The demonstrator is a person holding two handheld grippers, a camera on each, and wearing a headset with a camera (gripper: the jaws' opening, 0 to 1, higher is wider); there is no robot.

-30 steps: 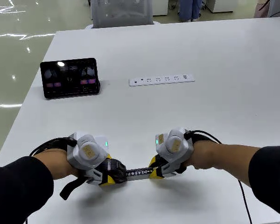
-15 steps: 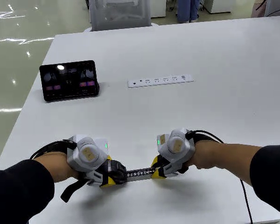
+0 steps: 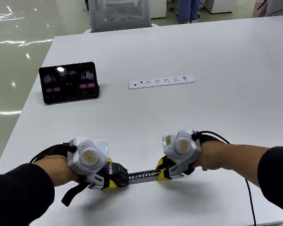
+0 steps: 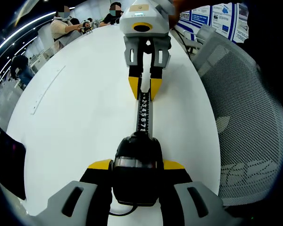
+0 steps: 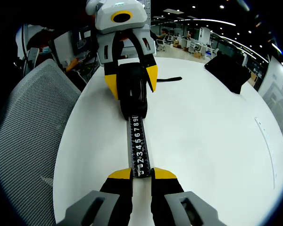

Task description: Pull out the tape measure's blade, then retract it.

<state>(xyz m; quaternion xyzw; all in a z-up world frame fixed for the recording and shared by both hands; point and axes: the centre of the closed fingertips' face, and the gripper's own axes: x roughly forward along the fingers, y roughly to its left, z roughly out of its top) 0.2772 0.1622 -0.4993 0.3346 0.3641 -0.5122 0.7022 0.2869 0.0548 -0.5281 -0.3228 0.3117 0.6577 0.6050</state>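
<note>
L gripper (image 4: pixel 137 165) clamped on tape measure case (image 4: pixel 134 153) | R gripper (image 5: pixel 141 174) pinching blade (image 5: pixel 137 136) tip | short pull, low over table (image 3: pixel 132 117) | case rigid, grip its sides; blade thin, springy (kinks easily), hold by tip

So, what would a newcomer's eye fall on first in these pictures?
First, the short numbered blade stretched between two tools near the front edge of the white table: the left tool grips the black tape measure, the right tool pinches the blade's end. Farther back are a dark tablet on the left and a white power strip near the middle.
</note>
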